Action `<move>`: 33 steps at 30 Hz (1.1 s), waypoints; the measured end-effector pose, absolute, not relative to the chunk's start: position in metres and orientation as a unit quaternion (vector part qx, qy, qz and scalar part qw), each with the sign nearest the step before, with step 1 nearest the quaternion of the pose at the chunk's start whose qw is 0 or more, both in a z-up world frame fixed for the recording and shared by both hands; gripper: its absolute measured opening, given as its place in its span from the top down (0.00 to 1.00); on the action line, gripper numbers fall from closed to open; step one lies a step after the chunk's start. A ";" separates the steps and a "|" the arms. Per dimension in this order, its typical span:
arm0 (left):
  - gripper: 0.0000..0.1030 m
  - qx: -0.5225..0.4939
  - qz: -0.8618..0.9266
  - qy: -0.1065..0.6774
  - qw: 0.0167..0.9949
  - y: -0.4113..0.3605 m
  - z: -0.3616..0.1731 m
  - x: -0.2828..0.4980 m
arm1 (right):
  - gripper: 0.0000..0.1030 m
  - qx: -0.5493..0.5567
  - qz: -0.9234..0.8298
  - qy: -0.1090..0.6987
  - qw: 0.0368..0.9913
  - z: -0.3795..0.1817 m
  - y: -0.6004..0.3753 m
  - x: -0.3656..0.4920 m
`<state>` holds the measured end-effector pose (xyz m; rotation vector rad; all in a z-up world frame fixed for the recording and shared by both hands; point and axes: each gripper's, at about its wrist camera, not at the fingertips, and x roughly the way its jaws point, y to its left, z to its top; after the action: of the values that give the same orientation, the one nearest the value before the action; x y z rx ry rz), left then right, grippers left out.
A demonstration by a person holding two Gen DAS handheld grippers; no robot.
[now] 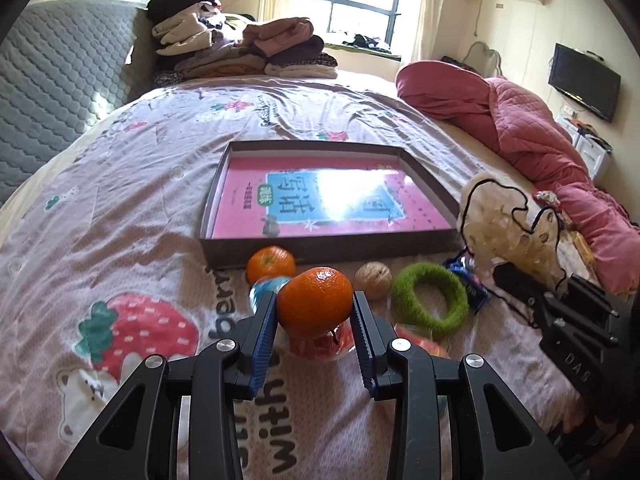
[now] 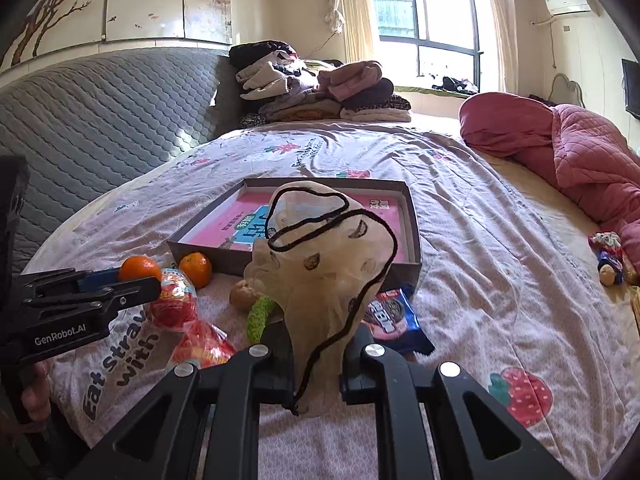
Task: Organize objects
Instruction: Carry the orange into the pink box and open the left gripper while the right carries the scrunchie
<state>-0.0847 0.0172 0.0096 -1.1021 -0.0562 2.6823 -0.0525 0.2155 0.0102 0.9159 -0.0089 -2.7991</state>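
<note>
My left gripper (image 1: 314, 306) is shut on an orange tangerine (image 1: 315, 300), lifted above the bedspread; from the right wrist it shows at the left edge (image 2: 138, 274). A second tangerine (image 1: 271, 265) lies in front of the shallow grey box (image 1: 256, 257) that has a pink book in its bottom. My right gripper (image 2: 316, 354) is shut on a sheer beige drawstring pouch (image 2: 324, 264) with a black cord, held up before the box (image 2: 414, 256). A walnut (image 1: 373, 277), a green fuzzy ring (image 1: 430, 300) and red-wrapped snacks (image 2: 174, 300) lie on the bed.
A dark blue snack packet (image 2: 394, 316) lies by the box corner. Small wrapped items (image 2: 608, 256) sit near the pink quilt (image 2: 580, 152) at right. Folded clothes (image 2: 316, 88) are stacked at the far end, and a grey padded headboard (image 2: 100, 120) runs along the left.
</note>
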 end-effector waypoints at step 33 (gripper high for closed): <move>0.64 -0.374 0.923 -0.018 0.090 0.011 0.012 -0.204 | 0.85 0.343 -0.935 -0.007 0.091 0.002 0.230 -0.152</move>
<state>-0.2043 0.0106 0.0123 -1.1122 -0.0534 2.7431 -0.1520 0.2302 0.0016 1.0189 -0.0211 -2.7773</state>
